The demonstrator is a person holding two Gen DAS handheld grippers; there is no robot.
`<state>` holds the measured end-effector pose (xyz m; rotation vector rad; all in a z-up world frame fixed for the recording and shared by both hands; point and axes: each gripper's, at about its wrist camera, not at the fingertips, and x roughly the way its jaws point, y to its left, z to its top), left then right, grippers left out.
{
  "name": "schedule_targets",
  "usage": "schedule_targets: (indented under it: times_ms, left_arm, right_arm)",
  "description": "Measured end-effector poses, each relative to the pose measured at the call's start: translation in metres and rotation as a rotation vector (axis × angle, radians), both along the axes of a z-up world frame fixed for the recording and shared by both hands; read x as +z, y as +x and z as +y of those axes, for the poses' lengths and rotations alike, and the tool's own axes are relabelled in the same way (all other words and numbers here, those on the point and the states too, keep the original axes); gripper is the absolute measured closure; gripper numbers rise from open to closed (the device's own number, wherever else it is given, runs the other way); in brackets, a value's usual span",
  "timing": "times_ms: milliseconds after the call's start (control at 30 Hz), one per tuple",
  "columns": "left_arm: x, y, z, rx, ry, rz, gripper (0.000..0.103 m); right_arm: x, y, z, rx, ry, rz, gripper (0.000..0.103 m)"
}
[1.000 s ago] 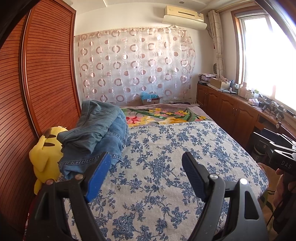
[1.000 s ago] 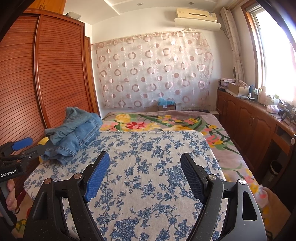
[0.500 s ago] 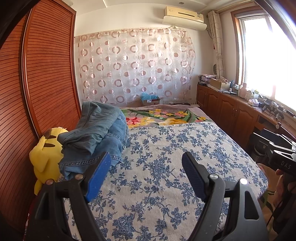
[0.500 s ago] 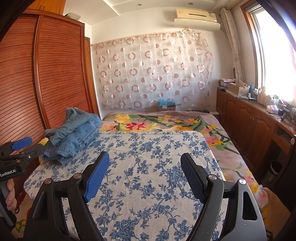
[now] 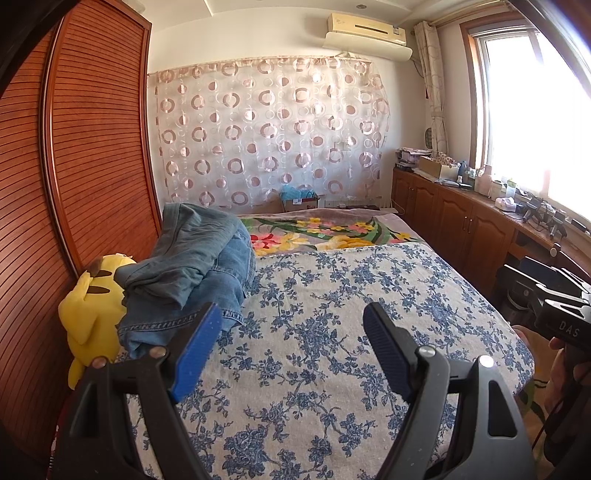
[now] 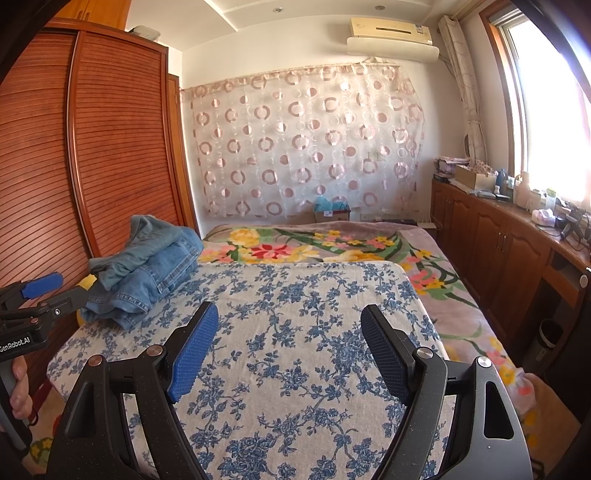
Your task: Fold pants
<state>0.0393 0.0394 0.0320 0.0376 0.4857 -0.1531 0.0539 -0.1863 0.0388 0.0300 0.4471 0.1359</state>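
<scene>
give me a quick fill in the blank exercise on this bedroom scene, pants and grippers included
1. The denim pants lie in a ____ heap on the blue-flowered sheet.
2. The plush toy beside the pants is ____ in colour.
3. Both the left gripper and the right gripper have jaws standing ____, with nothing between them.
4. The air conditioner hangs on the wall above the ____.

Missing words: crumpled; yellow; open; curtain

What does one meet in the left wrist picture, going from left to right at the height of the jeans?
Wooden wardrobe door → yellow plush toy → pile of jeans → blue-flowered bedspread → wooden cabinets → the right claw at the picture's edge.
</scene>
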Motion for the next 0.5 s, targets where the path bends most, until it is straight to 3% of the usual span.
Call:
schedule_targets:
  times_ms: [500]
  left_arm:
    - [0.0003, 0.0000, 0.0000, 0.000, 0.000, -0.001, 0.024]
  right_arm:
    - [-0.0008, -0.0006, -0.0001, 0.000, 0.001, -0.001, 0.021]
